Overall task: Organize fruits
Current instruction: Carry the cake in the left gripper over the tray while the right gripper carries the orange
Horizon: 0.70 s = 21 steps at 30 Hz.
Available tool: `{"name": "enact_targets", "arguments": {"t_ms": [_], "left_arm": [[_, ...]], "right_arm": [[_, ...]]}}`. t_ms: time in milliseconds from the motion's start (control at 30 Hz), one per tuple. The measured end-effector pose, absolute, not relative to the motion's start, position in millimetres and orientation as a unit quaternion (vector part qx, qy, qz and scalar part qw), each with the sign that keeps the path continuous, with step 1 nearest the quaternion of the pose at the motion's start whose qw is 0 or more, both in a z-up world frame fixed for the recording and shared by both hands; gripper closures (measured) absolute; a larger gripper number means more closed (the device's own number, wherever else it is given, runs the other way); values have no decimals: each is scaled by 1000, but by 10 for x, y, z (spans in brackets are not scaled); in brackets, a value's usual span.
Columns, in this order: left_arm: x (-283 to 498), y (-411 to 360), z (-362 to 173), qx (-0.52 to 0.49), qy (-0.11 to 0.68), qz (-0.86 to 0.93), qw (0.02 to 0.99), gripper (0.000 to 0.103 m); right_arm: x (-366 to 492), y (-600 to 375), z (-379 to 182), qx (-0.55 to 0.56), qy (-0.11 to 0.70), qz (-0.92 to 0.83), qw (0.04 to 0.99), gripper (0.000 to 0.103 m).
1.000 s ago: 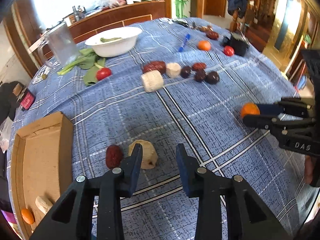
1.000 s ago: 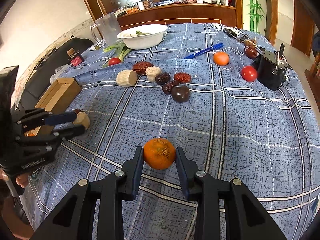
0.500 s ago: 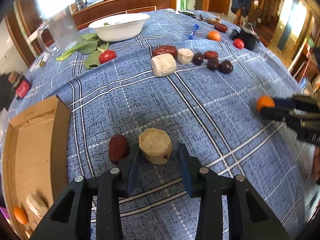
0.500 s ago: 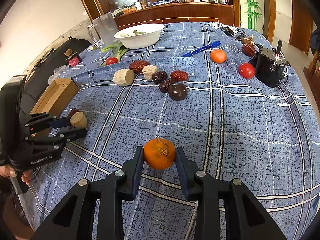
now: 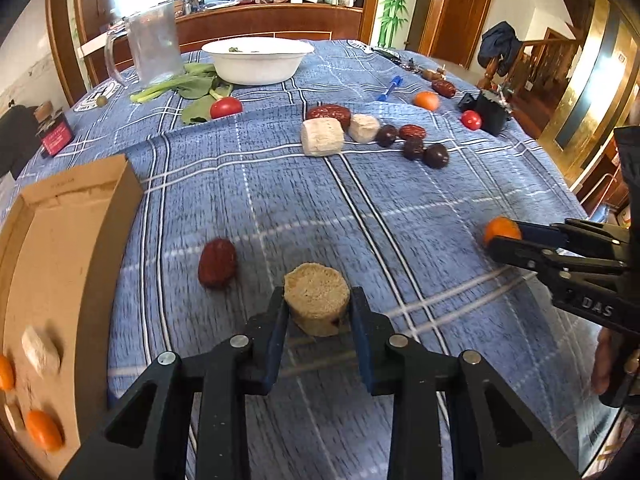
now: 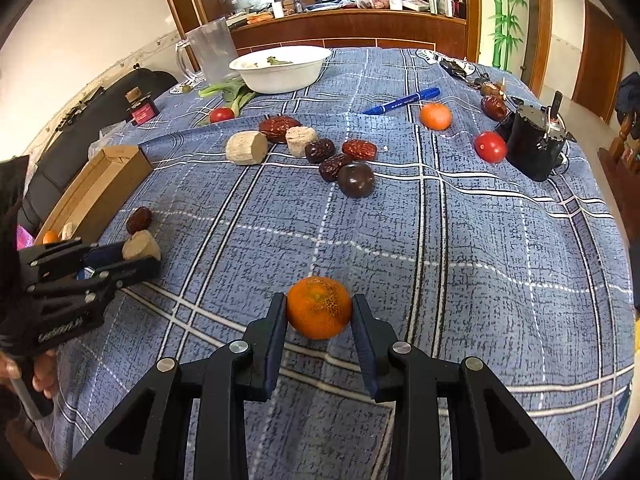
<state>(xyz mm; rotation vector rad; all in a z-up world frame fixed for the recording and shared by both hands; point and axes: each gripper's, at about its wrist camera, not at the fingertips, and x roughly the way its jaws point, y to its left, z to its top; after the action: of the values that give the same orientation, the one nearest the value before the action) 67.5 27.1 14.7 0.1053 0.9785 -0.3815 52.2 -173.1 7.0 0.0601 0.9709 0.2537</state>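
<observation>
A beige round chunk (image 5: pixel 316 292) lies on the blue plaid cloth between the fingers of my left gripper (image 5: pixel 318 297). Its jaws are closing and both pads touch the chunk's sides. A red date (image 5: pixel 217 258) lies just left of it. The cardboard box (image 5: pixel 60 240) at the left holds small oranges and pale chunks. My right gripper (image 6: pixel 319 303) is shut on a mandarin orange (image 6: pixel 319 310) low over the cloth. In the left wrist view, that orange (image 5: pixel 500 229) shows at the right edge.
Dates and pale chunks (image 5: pixel 322 136) cluster mid-table. A white bowl (image 5: pixel 256 60), a clear pitcher (image 5: pixel 154 46), greens and a tomato (image 5: pixel 226 107) stand at the back. At the far right are a blue pen (image 6: pixel 404 101), another orange (image 6: pixel 436 116), a tomato (image 6: pixel 490 146) and a black device (image 6: pixel 536 144).
My left gripper moved forward until its fingers came round the beige chunk, then narrowed onto it. The right gripper kept still with the orange.
</observation>
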Motion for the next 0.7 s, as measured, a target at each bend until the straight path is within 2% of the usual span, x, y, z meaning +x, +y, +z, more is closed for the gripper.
{"name": "enact_targets", "arguments": {"t_ms": [400,700], "left_arm": [[165,443,147,12,475,-161,865,74],[29,758,452,-9,446,-167,879,74]], "right_arm": [[139,-1538,87,17,468,92,879,69],[55,-1212,249,8,461,96,882,68]]}}
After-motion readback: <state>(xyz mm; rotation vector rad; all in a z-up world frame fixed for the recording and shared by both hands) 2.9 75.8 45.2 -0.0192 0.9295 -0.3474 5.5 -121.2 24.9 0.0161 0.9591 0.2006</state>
